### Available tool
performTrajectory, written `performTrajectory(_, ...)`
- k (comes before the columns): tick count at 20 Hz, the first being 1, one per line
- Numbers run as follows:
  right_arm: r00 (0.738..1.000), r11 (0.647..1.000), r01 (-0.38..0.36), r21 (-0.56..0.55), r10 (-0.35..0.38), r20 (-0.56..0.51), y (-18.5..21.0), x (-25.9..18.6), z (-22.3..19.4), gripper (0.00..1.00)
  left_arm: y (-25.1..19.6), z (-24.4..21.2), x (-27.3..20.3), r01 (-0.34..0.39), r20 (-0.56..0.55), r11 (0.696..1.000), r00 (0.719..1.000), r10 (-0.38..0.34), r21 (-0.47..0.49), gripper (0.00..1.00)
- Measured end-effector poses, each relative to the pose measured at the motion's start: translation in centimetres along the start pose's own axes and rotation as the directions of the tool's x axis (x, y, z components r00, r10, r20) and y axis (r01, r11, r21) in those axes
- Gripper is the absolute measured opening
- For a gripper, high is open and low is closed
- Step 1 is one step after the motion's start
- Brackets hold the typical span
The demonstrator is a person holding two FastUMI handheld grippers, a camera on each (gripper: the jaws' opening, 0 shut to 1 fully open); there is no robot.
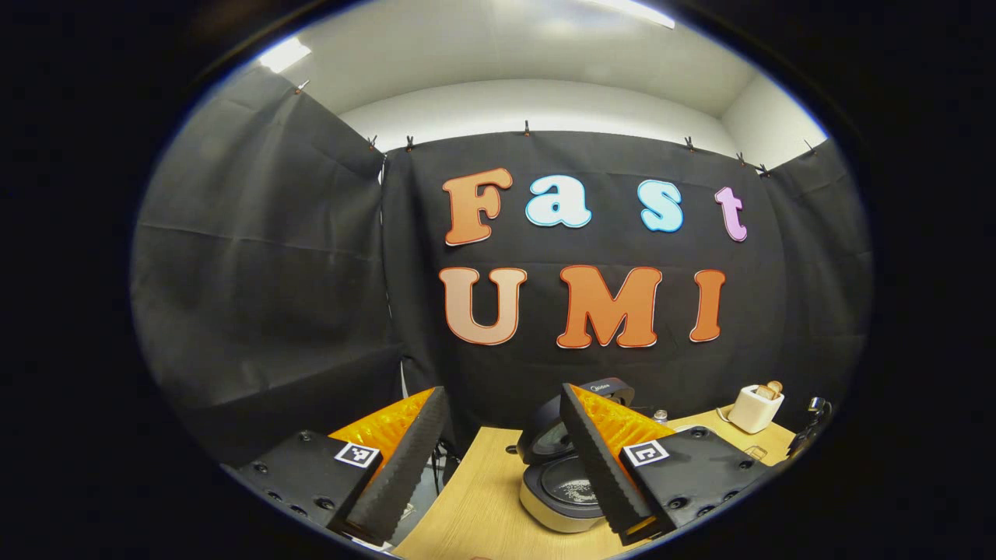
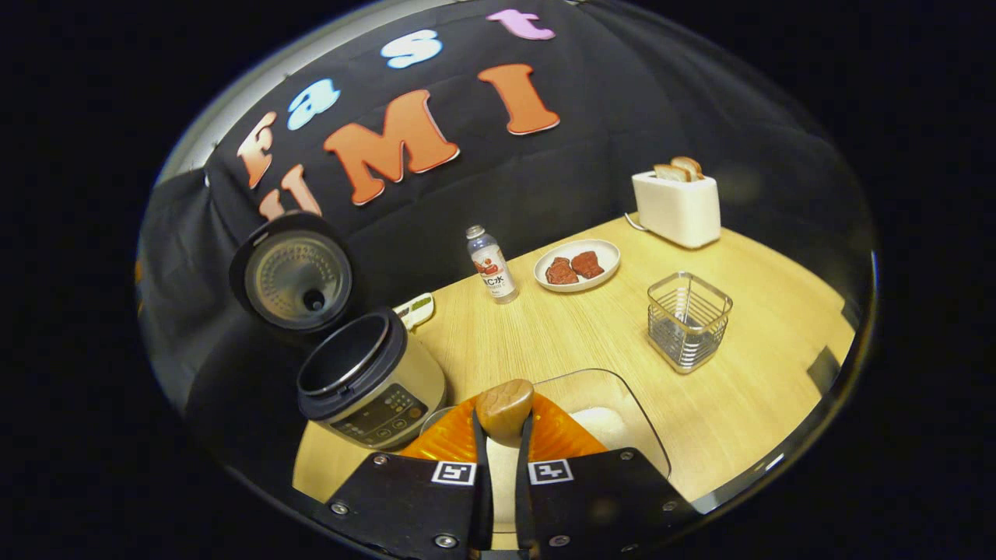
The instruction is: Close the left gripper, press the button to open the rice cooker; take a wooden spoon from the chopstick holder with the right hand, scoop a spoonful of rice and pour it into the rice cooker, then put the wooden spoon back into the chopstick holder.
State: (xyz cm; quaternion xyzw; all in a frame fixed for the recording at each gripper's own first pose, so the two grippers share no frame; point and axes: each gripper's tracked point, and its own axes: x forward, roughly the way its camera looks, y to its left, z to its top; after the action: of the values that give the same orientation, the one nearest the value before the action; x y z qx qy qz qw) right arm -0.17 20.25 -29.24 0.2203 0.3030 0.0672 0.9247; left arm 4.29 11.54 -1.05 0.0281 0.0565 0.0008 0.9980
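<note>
My right gripper is shut on the wooden spoon, whose rounded end sticks up between the fingers. Just beyond it lies a clear glass dish with white rice in it. To the left stands the rice cooker with its lid swung up and the dark pot showing. The wire chopstick holder stands to the right on the table. My left gripper is open and holds nothing, raised near the rice cooker, where some white grains lie in the pot.
On the wooden table are a small bottle, a white plate with two pieces of meat, and a white toaster with bread at the back right. The toaster stands beyond the cooker. Black cloth walls close the booth.
</note>
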Motion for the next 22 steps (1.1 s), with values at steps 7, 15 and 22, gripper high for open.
performTrajectory(7, 1.0, 0.951, 0.01, 0.31, -0.005, -0.016, -3.4, -0.4, 0.4, 0.1, -0.2, -0.2, 0.4, 0.001, 0.0, 1.0, 1.0, -0.001, -0.01, 0.98)
performTrajectory(15, 0.997, 0.807, -0.057, 0.588, 0.077, -0.009, -3.1, -0.7, 0.5, 0.1, -0.8, 0.1, 0.9, 0.006, 0.005, 1.0, 1.0, -0.005, -0.006, 0.98)
performTrajectory(22, 0.996, 0.718, -0.072, 0.693, 0.087, 0.013, -3.6, -1.5, 1.9, 0.1, -0.6, 0.6, 0.8, 0.001, 0.019, 1.0, 1.0, -0.001, 0.007, 0.98)
